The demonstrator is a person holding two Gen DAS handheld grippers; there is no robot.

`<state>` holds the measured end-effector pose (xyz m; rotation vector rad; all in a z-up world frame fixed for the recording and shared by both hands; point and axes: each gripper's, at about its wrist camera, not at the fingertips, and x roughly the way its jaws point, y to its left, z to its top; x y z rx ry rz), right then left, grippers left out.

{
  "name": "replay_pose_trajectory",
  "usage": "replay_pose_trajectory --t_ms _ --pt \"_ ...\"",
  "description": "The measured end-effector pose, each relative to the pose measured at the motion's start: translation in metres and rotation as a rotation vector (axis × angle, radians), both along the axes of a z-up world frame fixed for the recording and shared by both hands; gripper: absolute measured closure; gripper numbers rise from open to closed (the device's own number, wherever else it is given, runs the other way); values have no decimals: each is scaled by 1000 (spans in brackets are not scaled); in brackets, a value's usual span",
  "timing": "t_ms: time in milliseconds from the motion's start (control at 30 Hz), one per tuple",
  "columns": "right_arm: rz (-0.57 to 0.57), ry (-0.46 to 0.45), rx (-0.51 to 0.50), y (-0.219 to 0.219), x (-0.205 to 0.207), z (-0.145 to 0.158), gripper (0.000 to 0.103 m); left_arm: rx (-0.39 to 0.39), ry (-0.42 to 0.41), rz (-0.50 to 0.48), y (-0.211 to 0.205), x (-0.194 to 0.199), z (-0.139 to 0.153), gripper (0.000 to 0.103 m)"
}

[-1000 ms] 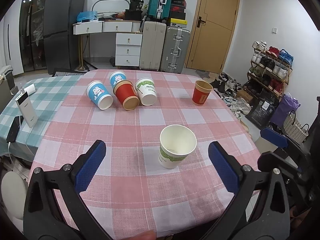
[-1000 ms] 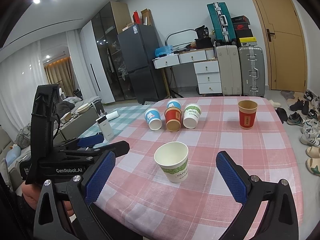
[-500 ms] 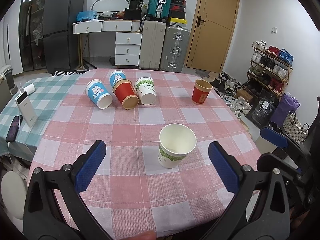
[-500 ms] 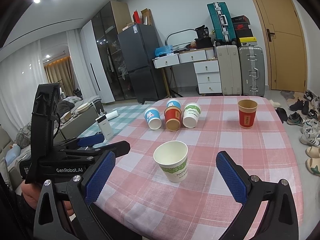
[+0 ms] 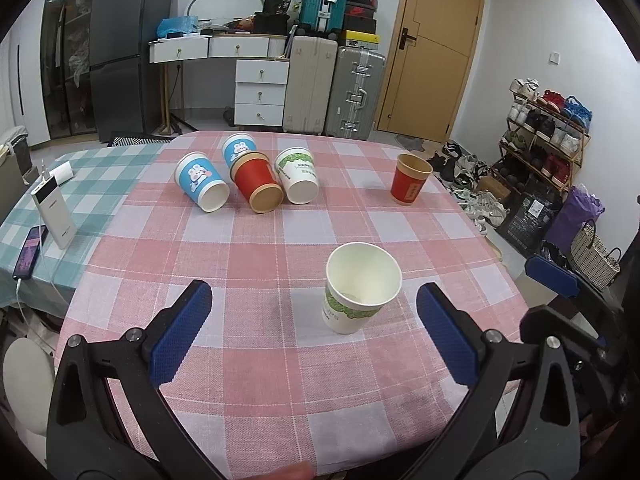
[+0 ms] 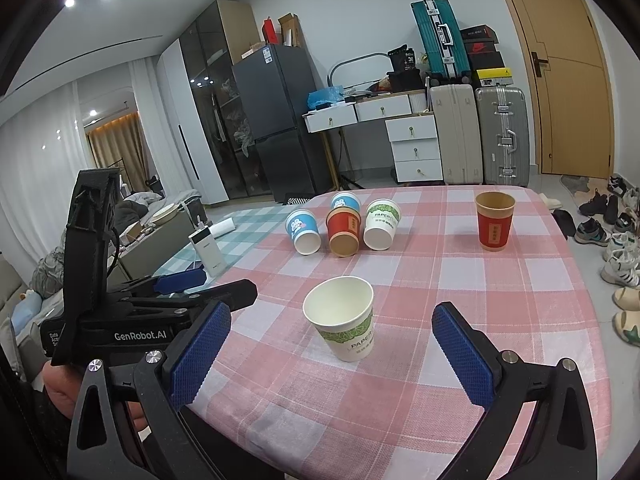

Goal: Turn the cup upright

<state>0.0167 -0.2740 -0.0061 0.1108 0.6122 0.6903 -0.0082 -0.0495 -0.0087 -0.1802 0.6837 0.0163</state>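
Note:
A white paper cup with green print [image 5: 358, 292] stands upright near the front of the pink checked table [image 5: 280, 240]; it also shows in the right wrist view [image 6: 345, 318]. Further back, a blue rabbit cup [image 5: 202, 182], a red cup [image 5: 258, 186] and a white green-print cup [image 5: 299, 176] lie on their sides, with a second blue cup [image 5: 239, 150] behind them. A red cup [image 5: 412, 179] stands upright at the right. My left gripper [image 5: 314, 336] is open and empty just short of the near cup. My right gripper [image 6: 332, 354] is open and empty too.
A white power bank [image 5: 54, 212] and a phone [image 5: 30, 250] lie on the green checked cloth at the left. The table's right edge drops to a floor with shoes [image 5: 472, 196]. The left gripper's body [image 6: 120, 320] sits at the table's left front corner.
Both grippers have barely moved; the view has shifted very slightly. The cups stand and lie as before.

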Motion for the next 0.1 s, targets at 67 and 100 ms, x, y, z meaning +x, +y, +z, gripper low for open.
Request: replay_pose_trajectory --t_ms 67,100 --pt "0 8 0 1 2 -3 0 -7 3 5 3 2 -3 1" --pt "1 13 0 1 4 -4 0 -9 3 4 5 3 -4 1"
